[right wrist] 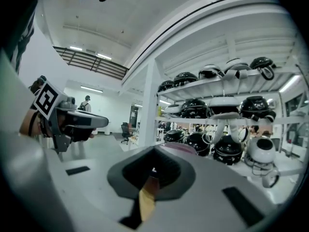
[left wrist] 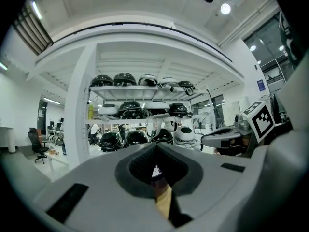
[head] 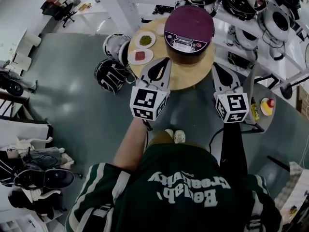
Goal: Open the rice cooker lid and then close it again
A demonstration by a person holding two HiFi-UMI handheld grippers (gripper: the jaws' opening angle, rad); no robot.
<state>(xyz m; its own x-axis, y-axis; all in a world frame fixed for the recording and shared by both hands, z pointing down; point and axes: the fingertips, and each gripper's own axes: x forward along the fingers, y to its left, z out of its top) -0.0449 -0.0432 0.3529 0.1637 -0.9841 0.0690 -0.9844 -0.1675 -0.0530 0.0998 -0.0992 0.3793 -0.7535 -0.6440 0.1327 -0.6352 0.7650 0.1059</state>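
Note:
The rice cooker [head: 189, 33], black with a maroon lid and a front control panel, stands lid down on the far part of a round wooden table [head: 193, 79]. My left gripper [head: 163, 62] hovers over the table's near left edge, jaws shut and holding nothing, a short way in front of the cooker. Beside the table's near right edge my right gripper [head: 216, 69] is also shut and holds nothing. In the left gripper view the shut jaws [left wrist: 155, 170] point level at the shelves. The right gripper view shows its shut jaws [right wrist: 152, 170] with the maroon lid [right wrist: 176, 149] just beyond them.
Two small plates sit on the table's left: one with green food [head: 145, 39], one with red [head: 140, 56]. Black and white helmets [head: 113, 66] lie on the floor at the left. White shelves [head: 251, 13] hold more behind. A small side table [head: 263, 122] stands at the right.

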